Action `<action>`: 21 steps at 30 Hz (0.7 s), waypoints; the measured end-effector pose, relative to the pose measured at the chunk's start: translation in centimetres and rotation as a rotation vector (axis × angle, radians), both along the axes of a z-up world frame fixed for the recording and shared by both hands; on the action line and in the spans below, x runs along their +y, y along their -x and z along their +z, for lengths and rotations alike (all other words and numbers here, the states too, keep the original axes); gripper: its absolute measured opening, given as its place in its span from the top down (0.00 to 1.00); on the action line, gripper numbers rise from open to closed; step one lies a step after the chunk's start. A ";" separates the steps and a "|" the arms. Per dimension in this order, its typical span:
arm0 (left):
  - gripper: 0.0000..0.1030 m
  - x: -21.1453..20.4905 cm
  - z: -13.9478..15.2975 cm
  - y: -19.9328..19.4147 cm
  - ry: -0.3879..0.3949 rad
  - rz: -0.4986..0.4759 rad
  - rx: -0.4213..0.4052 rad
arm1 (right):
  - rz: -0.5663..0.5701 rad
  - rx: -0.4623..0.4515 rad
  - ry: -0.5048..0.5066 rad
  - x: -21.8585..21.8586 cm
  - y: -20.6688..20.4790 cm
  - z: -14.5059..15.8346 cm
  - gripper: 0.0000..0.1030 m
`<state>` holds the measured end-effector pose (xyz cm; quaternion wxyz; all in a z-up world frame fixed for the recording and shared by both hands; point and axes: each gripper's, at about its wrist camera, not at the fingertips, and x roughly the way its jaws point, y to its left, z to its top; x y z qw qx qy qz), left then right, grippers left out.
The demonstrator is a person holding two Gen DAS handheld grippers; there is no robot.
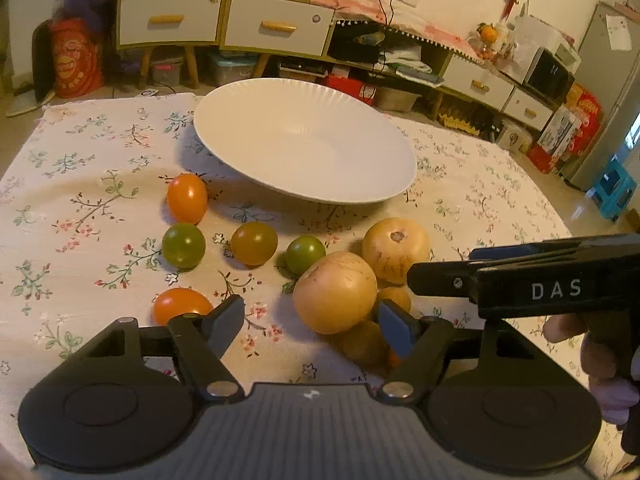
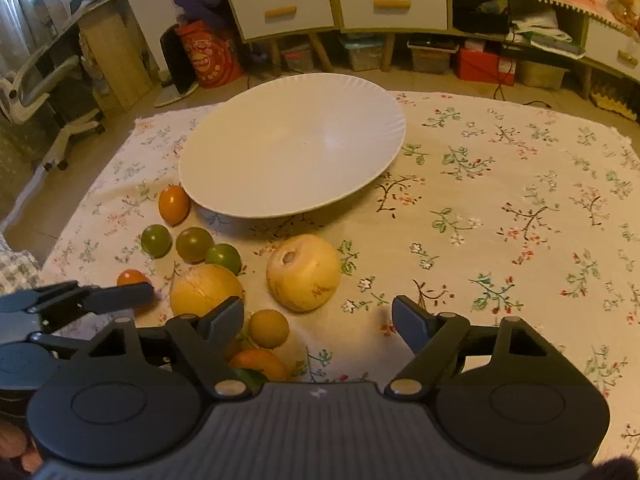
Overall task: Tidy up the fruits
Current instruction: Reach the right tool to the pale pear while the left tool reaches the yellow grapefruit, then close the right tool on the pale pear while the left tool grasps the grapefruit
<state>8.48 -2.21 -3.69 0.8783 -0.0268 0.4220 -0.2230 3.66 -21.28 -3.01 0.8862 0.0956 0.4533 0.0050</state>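
Note:
A large white plate [image 1: 304,140] stands empty on the floral cloth; it also shows in the right wrist view [image 2: 292,144]. In front of it lie two orange tomatoes [image 1: 187,198] [image 1: 182,305], two green ones [image 1: 183,245] [image 1: 306,254], a brownish one [image 1: 254,243], two big yellow round fruits [image 1: 335,292] [image 1: 396,249] and small brown fruits [image 2: 269,328]. My left gripper [image 1: 312,318] is open and empty, just before the nearer yellow fruit. My right gripper [image 2: 318,318] is open and empty, above the cloth near the other yellow fruit [image 2: 303,273]. An orange fruit [image 2: 260,362] lies under its left finger.
The floral cloth [image 2: 500,208] stretches bare to the right of the fruits. Behind the table stand cabinets with white drawers [image 1: 276,26], boxes on the floor and a red bag [image 1: 74,60]. An office chair [image 2: 44,92] stands at far left.

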 end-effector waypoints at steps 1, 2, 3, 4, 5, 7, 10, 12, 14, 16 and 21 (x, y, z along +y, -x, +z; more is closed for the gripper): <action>0.45 0.1 0.0 0.0 0.008 -0.001 -0.001 | 0.001 -0.003 -0.008 -0.1 -0.1 0.0 0.25; 0.47 0.0 -0.1 -0.1 0.014 -0.007 0.001 | 0.003 -0.005 -0.014 -0.2 -0.1 -0.1 0.26; 0.48 0.1 -0.2 -0.2 0.015 -0.014 0.006 | 0.005 -0.006 -0.017 -0.2 -0.2 -0.2 0.26; 0.52 0.0 -0.1 -0.2 0.018 -0.020 0.012 | 0.005 -0.009 -0.018 -0.2 -0.3 -0.3 0.29; 0.54 0.0 -0.2 -0.5 0.023 -0.023 0.018 | 0.006 -0.012 -0.019 -0.3 -0.3 -0.4 0.33; 0.59 0.1 -0.4 -0.7 0.044 -0.032 0.033 | 0.008 -0.017 -0.025 -0.4 -0.6 -0.6 0.36; 0.65 -0.1 -0.4 -0.7 0.058 -0.050 0.033 | 0.022 -0.019 -0.043 -0.4 -0.9 -1.0 0.40; 0.68 -0.2 -0.4 -0.7 0.060 -0.059 0.027 | 0.032 -0.021 -0.038 -0.2 -1.1 -1.2 0.41; 0.68 -0.2 -0.4 -0.6 0.052 -0.063 0.022 | 0.036 -0.023 -0.032 -0.1 -1.3 -1.4 0.43; 0.69 -0.3 -0.4 -0.7 0.048 -0.063 0.020 | 0.037 -0.023 -0.032 -0.1 -1.4 -1.6 0.44; 0.69 -0.3 -0.7 -0.9 0.052 -0.057 0.022 | 0.029 -0.033 -0.036 -0.3 -1.6 -1.7 0.47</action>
